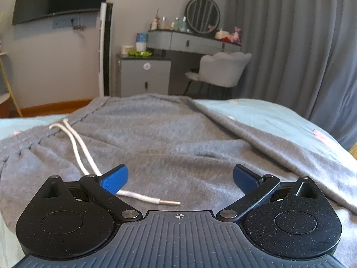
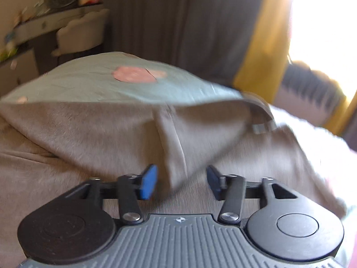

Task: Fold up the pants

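Observation:
Grey sweatpants (image 1: 169, 143) lie spread on a bed with a pale green sheet (image 1: 267, 114). The waistband runs along the left, and a white drawstring (image 1: 78, 147) trails toward me, its metal tip just past the left finger. My left gripper (image 1: 180, 178) is open and empty, low over the pants. In the right wrist view, which is blurred, the same pants (image 2: 111, 129) show a raised fold (image 2: 176, 156) running toward my right gripper (image 2: 181, 182). That gripper is open, with the fold's end lying between its blue fingers.
Beyond the bed stand a grey vanity desk (image 1: 191, 40) with a round mirror, a white chair (image 1: 223, 69), a small cabinet (image 1: 145, 76) and grey curtains (image 1: 301, 44). A pink patch (image 2: 133, 74) marks the sheet. A white fluffy cover (image 2: 312, 129) lies at right.

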`<state>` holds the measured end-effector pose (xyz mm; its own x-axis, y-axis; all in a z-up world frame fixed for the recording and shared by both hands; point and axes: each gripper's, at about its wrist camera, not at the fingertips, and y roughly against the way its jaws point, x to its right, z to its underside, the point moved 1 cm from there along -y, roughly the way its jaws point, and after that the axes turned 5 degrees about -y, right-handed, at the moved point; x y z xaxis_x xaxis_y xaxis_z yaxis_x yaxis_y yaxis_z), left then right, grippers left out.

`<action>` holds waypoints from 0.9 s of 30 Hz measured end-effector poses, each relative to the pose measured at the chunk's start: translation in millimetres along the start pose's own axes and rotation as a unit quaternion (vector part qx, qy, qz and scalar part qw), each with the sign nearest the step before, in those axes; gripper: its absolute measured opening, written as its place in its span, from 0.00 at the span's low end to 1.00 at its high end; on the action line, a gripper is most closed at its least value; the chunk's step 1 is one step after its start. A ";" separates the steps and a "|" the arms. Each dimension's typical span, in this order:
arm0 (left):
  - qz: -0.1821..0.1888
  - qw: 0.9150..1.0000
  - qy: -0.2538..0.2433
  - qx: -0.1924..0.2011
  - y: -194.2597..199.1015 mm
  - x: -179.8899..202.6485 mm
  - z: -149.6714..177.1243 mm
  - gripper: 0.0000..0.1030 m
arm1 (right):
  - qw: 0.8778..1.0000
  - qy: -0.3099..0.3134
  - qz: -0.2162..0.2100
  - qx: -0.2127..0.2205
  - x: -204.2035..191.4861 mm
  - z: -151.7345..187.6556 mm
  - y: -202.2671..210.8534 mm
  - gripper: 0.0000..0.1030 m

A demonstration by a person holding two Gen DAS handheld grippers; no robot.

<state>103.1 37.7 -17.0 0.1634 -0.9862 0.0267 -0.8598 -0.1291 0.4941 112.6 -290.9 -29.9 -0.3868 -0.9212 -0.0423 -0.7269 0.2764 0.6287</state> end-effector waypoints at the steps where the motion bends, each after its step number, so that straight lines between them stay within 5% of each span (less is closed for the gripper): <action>1: 0.000 1.000 0.003 -0.005 -2.4 -1.5 1.0 1.00 | 1.000 0.020 0.009 0.005 -7.5 -5.4 -9.6 0.51; 5: -0.002 1.000 0.021 -0.018 -11.0 -9.5 3.5 1.00 | 0.997 0.035 0.054 -0.043 -11.5 -18.8 -63.2 0.48; 7: -0.004 0.999 0.027 -0.022 -14.3 -12.9 4.2 1.00 | 0.997 0.000 0.056 -0.056 0.0 -18.7 -75.7 0.05; 10: -0.005 0.999 0.032 -0.028 -18.4 -15.4 3.8 1.00 | 0.991 -0.122 0.052 -0.023 37.1 -23.6 -54.3 0.05; 15: 0.012 0.999 0.034 -0.032 -19.6 -14.5 -0.7 1.00 | 0.955 -0.296 0.031 0.021 99.3 8.1 -12.0 0.06; 20: 0.055 0.997 0.038 -0.027 -19.0 -10.8 -20.8 1.00 | 0.924 -0.380 0.029 -0.031 126.6 49.9 -26.4 0.11; 23: 0.071 0.995 0.057 -0.028 -29.6 -9.6 -40.8 1.00 | 0.920 -0.390 0.009 -0.017 131.2 50.0 -27.5 0.22; 27: 0.085 0.992 0.085 -0.044 -65.0 -7.8 -72.0 1.00 | 0.911 -0.413 -0.014 -0.006 137.8 54.9 -33.2 0.23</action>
<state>192.6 61.2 13.2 0.1060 -0.9601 0.2587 -0.8371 0.0543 0.5444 52.2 -411.9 -99.2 -0.6668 -0.4061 -0.6249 -0.7385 0.2480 0.6269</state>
